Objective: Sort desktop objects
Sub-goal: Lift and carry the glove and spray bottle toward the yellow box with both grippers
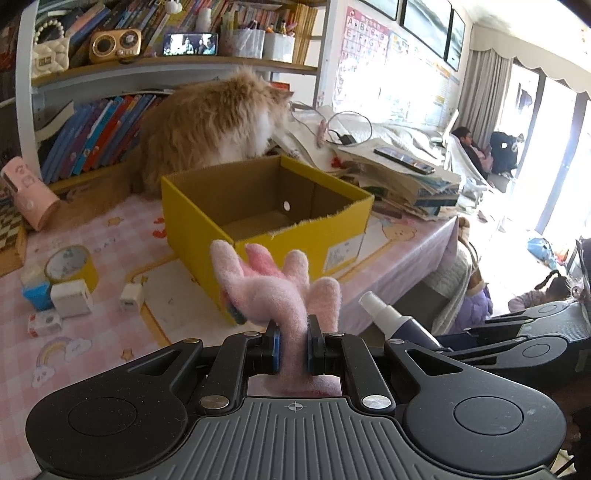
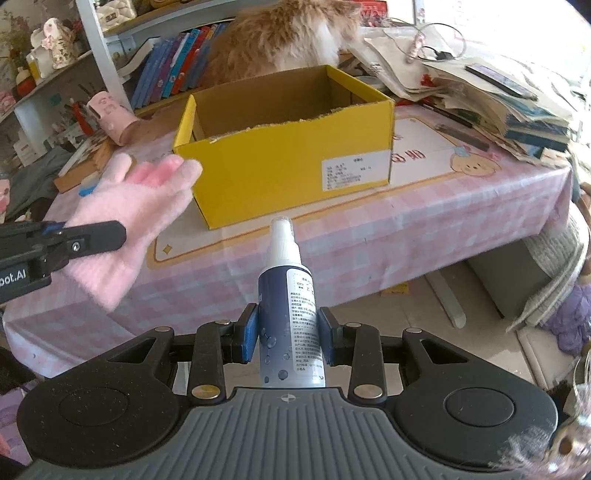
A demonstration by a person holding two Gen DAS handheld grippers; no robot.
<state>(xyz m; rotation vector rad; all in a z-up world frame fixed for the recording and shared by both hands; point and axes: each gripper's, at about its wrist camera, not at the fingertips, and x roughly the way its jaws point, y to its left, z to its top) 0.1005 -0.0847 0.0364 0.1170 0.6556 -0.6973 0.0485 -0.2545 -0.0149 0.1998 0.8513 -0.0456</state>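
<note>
In the left wrist view, the left gripper [image 1: 293, 345] had its jaws closed tight on the cuff end of a pink glove [image 1: 275, 284], whose fingers stuck up in front of the camera. Just beyond it stood the yellow box [image 1: 266, 206], open-topped and apparently empty, on the counter [image 1: 92, 332] with its pink checked cover. The likely step was carrying the glove to the box. To do it well, the gripper should come over the near wall of the box before letting go, since the limp fingers could catch on the torn cardboard rim. A fluffy orange cat [image 1: 210, 118] stood right behind the box, so a slow approach seemed wise. To the left on the counter lay a roll of tape [image 1: 72, 267], a white charger [image 1: 72, 298] and a smaller plug [image 1: 131, 297]. Shelves of books rose behind, and bright windows filled the right side.

In the right wrist view, the right gripper [image 2: 286, 334] had its jaws clamped on the body of a spray bottle [image 2: 290, 317], held upright with the nozzle toward the box [image 2: 295, 158]. The glove [image 2: 136, 206] and the other gripper showed at the left edge, near the box's corner. The bottle was short of the counter's edge, so it needed to travel forward and stay upright; going in one after the other would probably keep the two grippers from crowding. A stack of papers and books [image 2: 498, 103] sat at the right of the counter [image 2: 443, 221], and the cat [image 2: 288, 33] was behind the box.
</note>
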